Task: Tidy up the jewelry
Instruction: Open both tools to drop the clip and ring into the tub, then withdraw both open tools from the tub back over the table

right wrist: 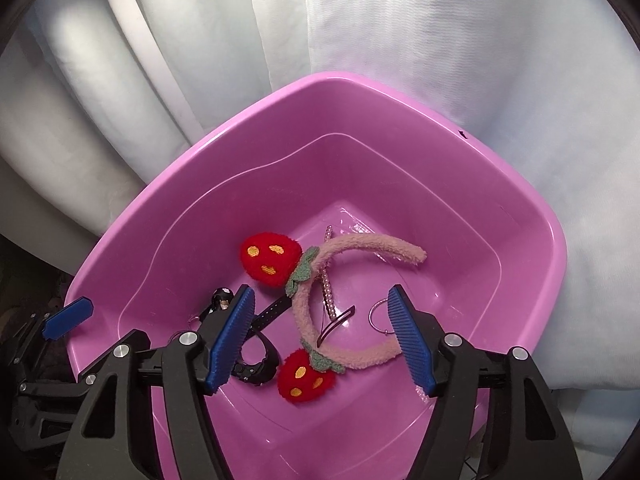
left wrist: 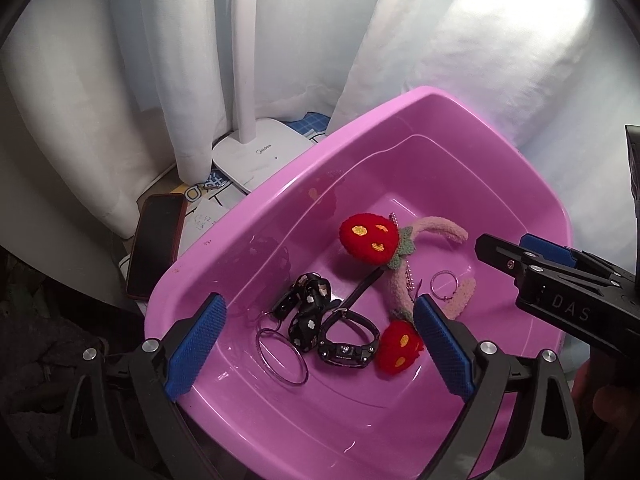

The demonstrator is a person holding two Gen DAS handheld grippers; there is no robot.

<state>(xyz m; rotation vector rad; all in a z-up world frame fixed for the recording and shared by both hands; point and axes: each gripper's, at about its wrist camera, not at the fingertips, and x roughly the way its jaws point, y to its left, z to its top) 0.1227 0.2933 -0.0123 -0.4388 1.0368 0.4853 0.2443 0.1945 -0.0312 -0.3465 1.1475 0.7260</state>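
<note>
Now both claws hang above the pink plastic basin (right wrist: 516,216) with their jaws apart and nothing between the blue ribbed pads. All the jewelry lies on the basin's floor.

Under the right claw (right wrist: 320,332) lies the fuzzy pink headband with two red plush strawberries (right wrist: 304,304), its arc curving from the basin's middle toward the near wall, so that its long axis runs roughly away from the claw, between the pads. Across its band lie a pearl-strung hair clip (right wrist: 329,292) and a dark metal snap clip (right wrist: 336,322); a thin silver ring (right wrist: 378,316) sits just beside the right pad.

The left claw (left wrist: 320,344) is the nearer one to the darker pieces toward the basin's left wall: a black strap with white flowers (left wrist: 308,312), a black glossy watch (left wrist: 348,344) and a thin silver bangle (left wrist: 282,356), which touches the strap.

The headband looks soft and easy to pinch; the rings are thin, hard and flat against slick plastic, probably harder to lift.
</note>
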